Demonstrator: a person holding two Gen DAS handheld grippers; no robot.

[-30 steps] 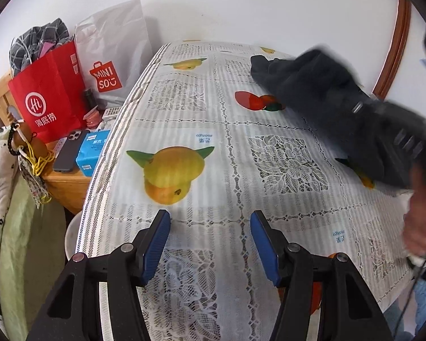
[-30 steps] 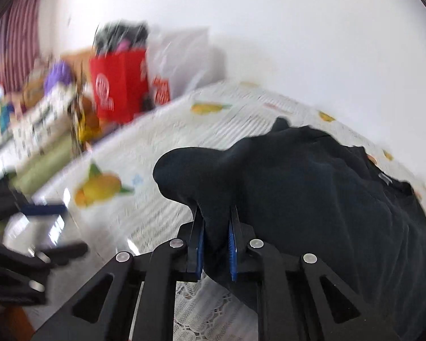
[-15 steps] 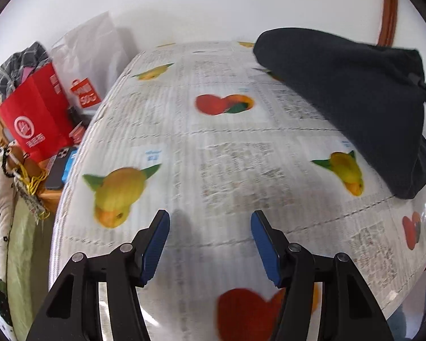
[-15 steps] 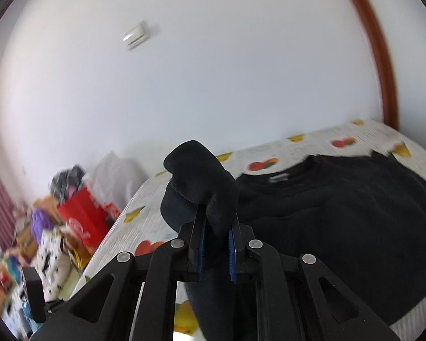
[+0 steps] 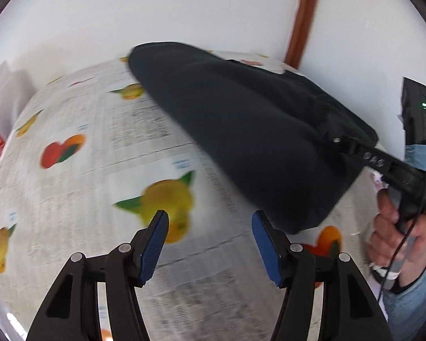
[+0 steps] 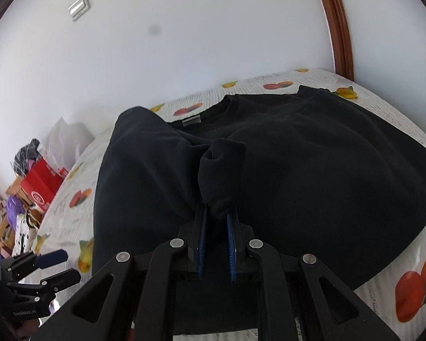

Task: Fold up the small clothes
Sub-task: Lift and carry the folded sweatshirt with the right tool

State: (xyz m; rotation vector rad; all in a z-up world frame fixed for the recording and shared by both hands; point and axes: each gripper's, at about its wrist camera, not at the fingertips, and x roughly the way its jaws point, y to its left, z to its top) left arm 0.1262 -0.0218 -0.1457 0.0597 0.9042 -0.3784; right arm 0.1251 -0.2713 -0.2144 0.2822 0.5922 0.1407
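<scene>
A black sweatshirt [image 6: 312, 170] lies spread across the table, collar toward the far wall. My right gripper [image 6: 216, 216] is shut on a bunched fold of it, lifting that part off the cloth. In the left wrist view the same sweatshirt [image 5: 255, 130] hangs stretched from the right gripper [image 5: 338, 140], which a hand [image 5: 394, 227] holds at the right edge. My left gripper [image 5: 210, 227] stands open above the tablecloth with nothing between its blue pads [image 5: 156, 241], just left of the garment's lower edge. The right wrist view also shows the left gripper [image 6: 56, 267] at the bottom left.
The table [image 5: 71, 199] wears a white lace-print cloth with fruit pictures. A red shopping bag [image 6: 41, 182], a white plastic bag [image 6: 68, 139] and clutter stand beyond the table's left end. A brown door frame [image 6: 338, 25] runs up the wall at the right.
The right gripper has carried the sweatshirt fold across and lowered it, so the garment now lies spread out. My left gripper has swung right along the table toward the garment's edge.
</scene>
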